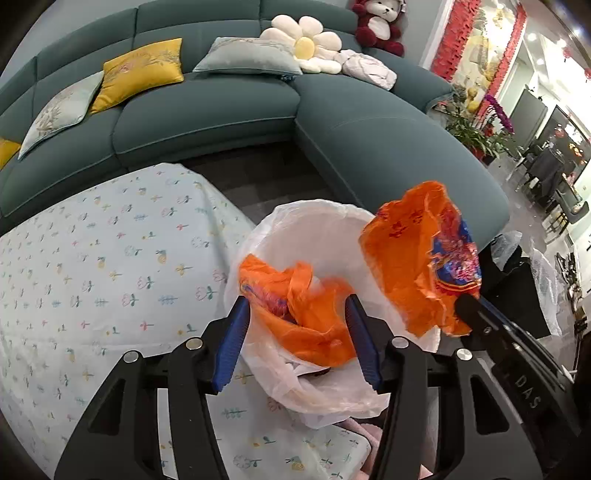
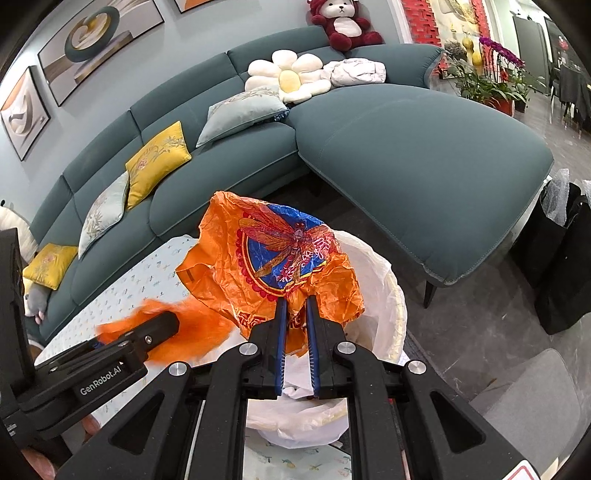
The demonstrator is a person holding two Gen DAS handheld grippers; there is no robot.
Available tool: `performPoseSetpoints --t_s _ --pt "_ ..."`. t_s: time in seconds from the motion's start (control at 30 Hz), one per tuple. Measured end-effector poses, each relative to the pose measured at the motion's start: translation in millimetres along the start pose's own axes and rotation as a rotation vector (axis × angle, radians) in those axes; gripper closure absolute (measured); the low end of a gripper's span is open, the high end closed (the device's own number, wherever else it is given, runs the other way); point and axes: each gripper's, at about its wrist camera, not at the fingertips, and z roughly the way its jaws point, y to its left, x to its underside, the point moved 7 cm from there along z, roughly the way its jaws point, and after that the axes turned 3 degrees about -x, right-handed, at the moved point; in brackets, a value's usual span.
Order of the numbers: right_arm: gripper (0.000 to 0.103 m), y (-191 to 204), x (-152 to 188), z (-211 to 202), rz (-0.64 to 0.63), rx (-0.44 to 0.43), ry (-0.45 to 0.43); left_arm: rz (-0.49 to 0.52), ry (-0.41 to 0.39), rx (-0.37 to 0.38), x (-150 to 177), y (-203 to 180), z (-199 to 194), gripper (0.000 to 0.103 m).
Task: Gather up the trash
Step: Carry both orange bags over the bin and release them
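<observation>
Now, left gripper (image 1: 297,334): jaws stand apart with a crumpled orange plastic bag (image 1: 295,302) loose between them; the blue pads (image 1: 231,343) do not press on it. It hangs blurred over the mouth of the bin.
Right gripper (image 2: 295,321): jaws narrow, pinched on a second orange bag with a dragonfly print (image 2: 273,258), held up above the bin's far side.
Trash bin (image 2: 388,295): lined with a white bag (image 1: 314,229), open at the top, just beyond the table's edge; some pale scraps already lie inside.
Step in hand: dropping the left piece into the liner, by the look of it.
How to do it well: the person should keep the left jaws over the middle of the opening until the light film is clear of the pads, since thin plastic clings and may drift onto the rim or the cloth. The right bag should stay gripped until it is centred over the opening, then go in low.
Surface: a table under a pale cloth with small flower prints (image 1: 92,277), bare where it shows.
Room: a teal corner sofa (image 1: 369,140) with yellow and grey cushions, a daisy cushion (image 1: 306,44), a red plush bear (image 2: 343,26); framed pictures on the wall, potted orchids to the right.
</observation>
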Motion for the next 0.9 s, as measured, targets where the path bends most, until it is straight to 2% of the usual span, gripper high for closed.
performPoseSetpoints --t_s 0.07,0.1,0.5,0.6,0.67,0.73,0.9 --pt "0.093 -1.1 0.1 0.6 0.002 0.002 0.0 0.008 0.0 0.004 -1.8 -2.8 0.6 0.04" --pt "0.093 -1.3 0.0 0.8 0.003 0.003 0.0 0.007 -0.006 -0.001 -3.2 -2.6 0.0 0.039" --pt "0.089 13.0 2.4 9.6 -0.023 -0.017 0.022 -0.047 -0.012 -0.04 1.8 24.9 -2.7 0.038" --pt "0.086 19.0 4.1 11.4 -0.032 -0.026 0.025 -0.048 -0.016 -0.059 3.9 32.4 -3.9 0.038" --pt "0.083 21.1 4.5 12.5 -0.036 -0.018 0.025 -0.062 -0.02 -0.073 5.8 39.1 -5.8 0.03" --pt "0.081 22.4 4.6 12.9 -0.034 -0.017 0.028 -0.077 -0.025 -0.076 7.4 44.6 -8.4 0.03" --pt "0.07 25.8 6.7 8.5 -0.026 -0.024 0.031 -0.09 -0.019 -0.087 12.2 53.6 -12.0 0.028"
